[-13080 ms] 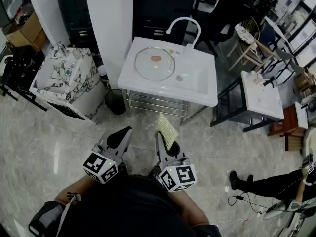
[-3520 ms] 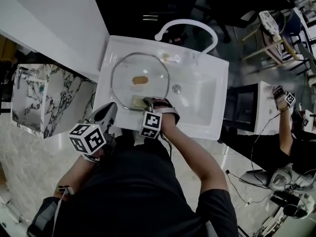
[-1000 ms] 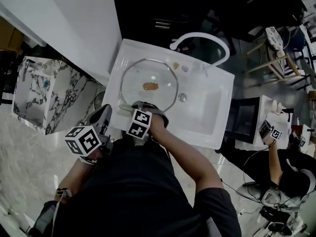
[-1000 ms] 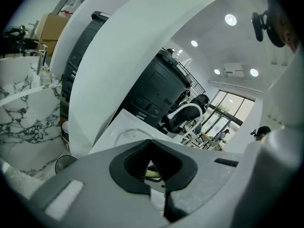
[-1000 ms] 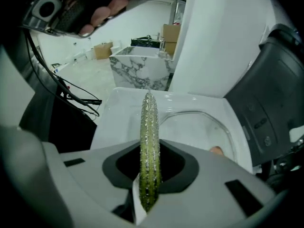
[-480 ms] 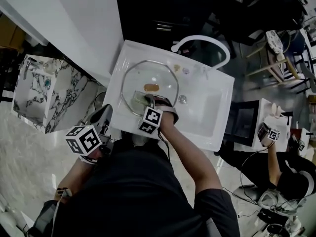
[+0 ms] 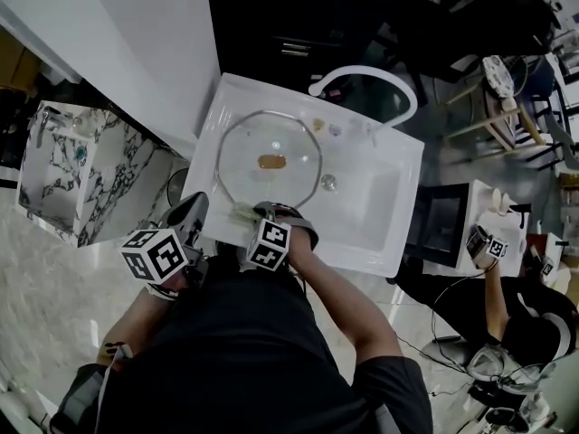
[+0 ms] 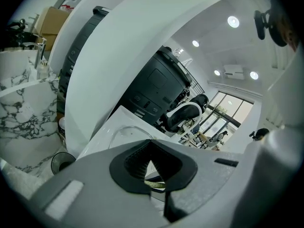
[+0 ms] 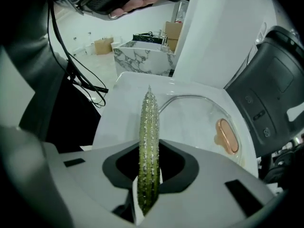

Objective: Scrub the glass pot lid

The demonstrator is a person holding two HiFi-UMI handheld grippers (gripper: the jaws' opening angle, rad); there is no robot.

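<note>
Glass pot lid [image 7: 291,141] lies flat in the white sink [image 7: 366,220], directly ahead of the right gripper [image 7: 256,213].
Right jaws are clamped on a green scrub pad [image 9: 148,137], held edge-on with its tip at the lid's near rim. The left gripper [image 7: 188,213] has its jaws together with nothing between them, off to the right gripper's left by the sink's front edge.

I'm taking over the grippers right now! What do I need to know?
Left gripper: shut, empty, beside the near-left corner of the sink.
Right gripper: shut on the green scrub pad, held at the near rim of the glass lid.
Lid lies flat in the sink, knob up.
Done: pad is at the lid. Left: scrub the glass; its cleanliness can't be judged.
</note>
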